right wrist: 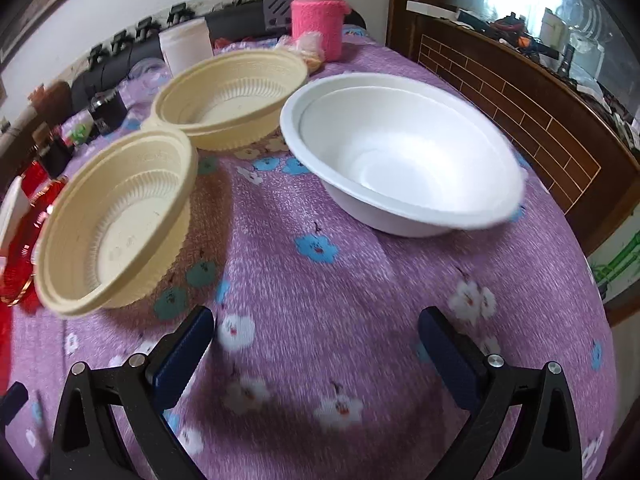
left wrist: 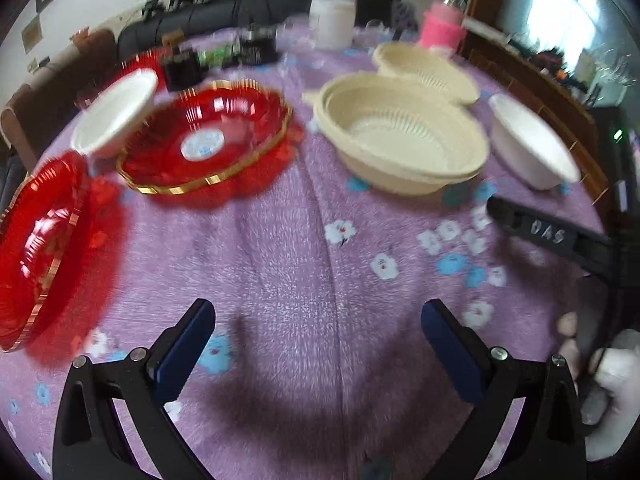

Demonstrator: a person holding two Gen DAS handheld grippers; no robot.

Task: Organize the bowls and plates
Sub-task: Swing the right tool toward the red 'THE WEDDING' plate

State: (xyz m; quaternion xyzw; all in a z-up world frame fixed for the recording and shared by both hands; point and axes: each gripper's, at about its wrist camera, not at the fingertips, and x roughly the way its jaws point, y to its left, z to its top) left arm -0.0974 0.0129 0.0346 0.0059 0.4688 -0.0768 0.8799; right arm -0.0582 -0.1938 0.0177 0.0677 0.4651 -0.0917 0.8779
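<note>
Both grippers hang low over a table covered in a purple cloth [left wrist: 288, 264] printed with white and blue flowers. The left gripper [left wrist: 318, 320] has its blue-padded fingers [left wrist: 184, 344] spread wide apart, nothing between them, only bare cloth under the gap. The right gripper [right wrist: 316, 328] is the same: fingers [right wrist: 182, 354] well apart and holding nothing. In the left wrist view the right gripper's black body [left wrist: 548, 236] pokes in from the right edge, with a pale gloved hand [left wrist: 616, 392] behind it.

Nearest the left gripper, at the far left, a red plate with gold trim [left wrist: 40, 248] lies on the cloth. Past it sits a second red plate [left wrist: 206, 140], scalloped and gold-rimmed, with a white label in its middle. A white bowl [left wrist: 116, 118] stands just behind and to the left of that one, close against it; whether they touch is lost in the blur.

Ahead of the right gripper, to its left, a cream ribbed bowl [right wrist: 116, 220] looks like two nested together. A second cream bowl [right wrist: 232, 96] sits just behind it, the rims close or touching. To the right, apart from both, is a large white bowl [right wrist: 404, 152], also seemingly doubled.

Farther back stand a white tub [right wrist: 186, 46] and a bottle in a pink knitted sleeve [right wrist: 318, 20], near the table's far edge. Dark small items [left wrist: 224, 56] clutter the back left, too blurred to name. A brown brick-patterned panel [right wrist: 512, 120] runs along the table's right side.
</note>
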